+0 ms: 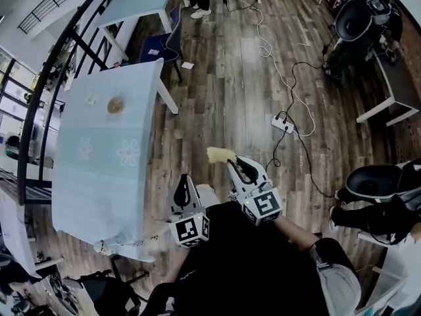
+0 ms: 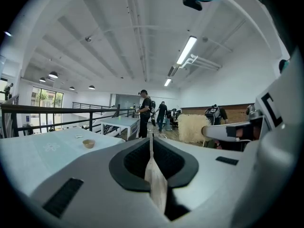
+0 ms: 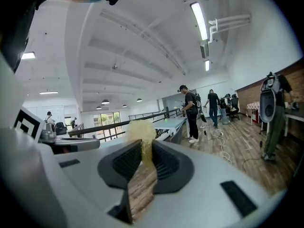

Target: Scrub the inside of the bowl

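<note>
**Bowl on the far counter, scrubber in the right gripper**

The bowl is small, round and light brown. It stands upright on the counter, which is covered by a smooth pale blue cloth with white flower prints. The cloth hangs down over the near edge. A small pale scrap lies just beside the bowl. The bowl is well apart from both grippers, which are held over the floor and not over the counter.

The right gripper has its jaws closed on a pale yellow scrubber. The scrubber is rough and fibrous, and its fluffy end stands out past the black ribbed pads.

The left gripper has its jaws pressed together, with only a thin slit between the dark pads, and it holds nothing. Both grippers have smooth grey bodies and a cube with black square markers.

The floor is made of streaked brown wooden planks. A white power strip with thin winding cables lies on it.
</note>
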`<state>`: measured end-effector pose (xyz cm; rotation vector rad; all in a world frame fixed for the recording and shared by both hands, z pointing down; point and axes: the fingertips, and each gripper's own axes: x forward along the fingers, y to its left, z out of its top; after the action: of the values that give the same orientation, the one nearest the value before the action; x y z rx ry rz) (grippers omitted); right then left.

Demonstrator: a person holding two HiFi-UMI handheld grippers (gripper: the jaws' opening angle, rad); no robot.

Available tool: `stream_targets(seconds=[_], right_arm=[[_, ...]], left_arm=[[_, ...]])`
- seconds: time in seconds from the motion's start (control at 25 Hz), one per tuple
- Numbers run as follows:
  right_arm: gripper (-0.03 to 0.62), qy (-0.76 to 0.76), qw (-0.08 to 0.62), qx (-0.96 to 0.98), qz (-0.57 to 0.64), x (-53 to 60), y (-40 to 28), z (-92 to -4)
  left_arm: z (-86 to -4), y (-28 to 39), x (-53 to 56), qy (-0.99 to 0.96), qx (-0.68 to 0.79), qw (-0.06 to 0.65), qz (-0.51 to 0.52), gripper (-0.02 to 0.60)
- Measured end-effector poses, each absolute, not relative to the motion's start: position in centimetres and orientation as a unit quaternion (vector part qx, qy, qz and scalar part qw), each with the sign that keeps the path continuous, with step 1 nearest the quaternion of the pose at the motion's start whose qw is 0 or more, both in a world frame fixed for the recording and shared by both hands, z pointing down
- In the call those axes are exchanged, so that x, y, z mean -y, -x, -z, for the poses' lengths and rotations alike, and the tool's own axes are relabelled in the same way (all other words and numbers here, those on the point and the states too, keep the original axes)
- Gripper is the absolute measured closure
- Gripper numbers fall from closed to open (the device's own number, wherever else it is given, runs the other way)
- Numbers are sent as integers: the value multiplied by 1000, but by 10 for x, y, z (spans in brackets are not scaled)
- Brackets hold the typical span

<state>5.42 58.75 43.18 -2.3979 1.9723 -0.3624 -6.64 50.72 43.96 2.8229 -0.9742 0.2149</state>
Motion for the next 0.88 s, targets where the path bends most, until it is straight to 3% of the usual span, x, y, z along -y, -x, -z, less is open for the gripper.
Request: stream_targets(seconds=[0.44,0.88], right_arm=[[520,769,40,-621,142,-580,-67,-438],[519,772,22,-615,158,-499,-78,-447]], left_arm=[[-450,56,-496,-940,320,80,-83,551],[-455,39,-407,-938,322,104,-79,551]])
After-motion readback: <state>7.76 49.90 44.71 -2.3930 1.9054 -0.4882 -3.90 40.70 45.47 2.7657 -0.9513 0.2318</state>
